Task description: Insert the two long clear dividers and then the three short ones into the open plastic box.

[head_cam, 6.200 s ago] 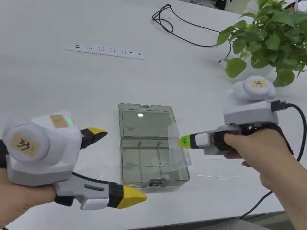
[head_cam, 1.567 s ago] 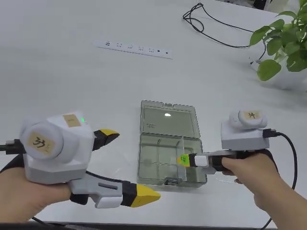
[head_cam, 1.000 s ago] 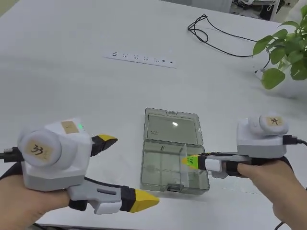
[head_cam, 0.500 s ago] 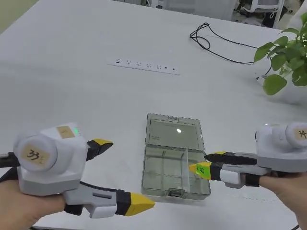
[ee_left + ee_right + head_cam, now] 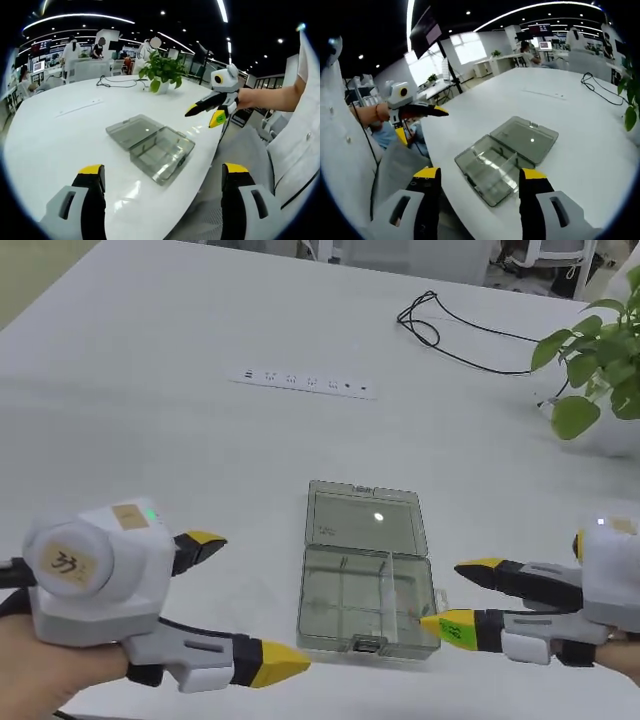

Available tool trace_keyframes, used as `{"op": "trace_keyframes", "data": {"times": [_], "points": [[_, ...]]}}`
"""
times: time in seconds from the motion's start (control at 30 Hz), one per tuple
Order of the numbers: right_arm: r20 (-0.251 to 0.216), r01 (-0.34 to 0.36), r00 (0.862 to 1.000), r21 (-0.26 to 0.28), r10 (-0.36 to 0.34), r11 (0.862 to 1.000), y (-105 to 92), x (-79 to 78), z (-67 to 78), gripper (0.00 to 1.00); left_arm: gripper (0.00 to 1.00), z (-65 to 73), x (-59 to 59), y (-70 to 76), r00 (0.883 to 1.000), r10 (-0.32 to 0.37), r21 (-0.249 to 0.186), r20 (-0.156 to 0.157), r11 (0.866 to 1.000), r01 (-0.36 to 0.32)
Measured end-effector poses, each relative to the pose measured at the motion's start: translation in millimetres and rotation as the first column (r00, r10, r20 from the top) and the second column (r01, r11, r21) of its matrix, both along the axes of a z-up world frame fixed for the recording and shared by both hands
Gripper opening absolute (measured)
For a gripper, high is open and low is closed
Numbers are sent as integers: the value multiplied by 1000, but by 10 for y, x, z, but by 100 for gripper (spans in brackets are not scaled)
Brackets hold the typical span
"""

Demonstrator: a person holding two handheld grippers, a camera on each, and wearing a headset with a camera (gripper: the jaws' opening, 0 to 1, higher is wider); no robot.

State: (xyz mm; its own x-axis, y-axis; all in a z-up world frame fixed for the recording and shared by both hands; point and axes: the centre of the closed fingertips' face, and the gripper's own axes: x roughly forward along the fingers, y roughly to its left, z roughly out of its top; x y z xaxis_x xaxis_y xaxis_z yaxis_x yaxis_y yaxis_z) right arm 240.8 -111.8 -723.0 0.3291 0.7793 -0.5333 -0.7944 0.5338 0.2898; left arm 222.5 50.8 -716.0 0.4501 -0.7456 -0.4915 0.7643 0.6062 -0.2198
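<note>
Two open, empty grippers flank an open box (image 5: 366, 565) on a white table (image 5: 150, 440).
The left gripper (image 5: 245, 602) and right gripper (image 5: 462, 595) hover with jaws spread wide, holding nothing. The box sits near the table's front edge, lid flat behind it, one clear divider (image 5: 385, 590) upright inside. Farther back are a power strip (image 5: 305, 382), a black cable (image 5: 450, 325) and a plant (image 5: 600, 360). Around is an open office with desks (image 5: 85, 67) and ceiling lights (image 5: 222, 10).
</note>
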Motion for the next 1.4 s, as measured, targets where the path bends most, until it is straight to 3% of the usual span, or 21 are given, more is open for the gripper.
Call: {"op": "trace_keyframes", "data": {"times": [0.33,0.7,0.83,1.0,1.2,1.4], "points": [[57,-54,997,-14,55,998,-169,-145,-35,74,96,-109,39,86,1000,14,53,-14,999,-13],[115,-74,990,-13,75,997,-276,-254,-51,79,89,-390,66,213,997,25,162,-68,987,-14],[130,-82,988,-10,83,997,-305,-279,-72,80,85,-529,85,271,994,35,210,-101,978,-13],[136,-75,988,-6,75,997,-342,-284,-77,80,77,-702,85,346,990,37,292,-139,956,5],[150,-63,987,6,61,998,-371,-271,-63,79,67,-912,77,431,968,88,354,-235,935,1],[155,-53,987,15,50,998,-397,-276,-75,79,62,-1070,92,451,960,89,406,-266,914,27]]}}
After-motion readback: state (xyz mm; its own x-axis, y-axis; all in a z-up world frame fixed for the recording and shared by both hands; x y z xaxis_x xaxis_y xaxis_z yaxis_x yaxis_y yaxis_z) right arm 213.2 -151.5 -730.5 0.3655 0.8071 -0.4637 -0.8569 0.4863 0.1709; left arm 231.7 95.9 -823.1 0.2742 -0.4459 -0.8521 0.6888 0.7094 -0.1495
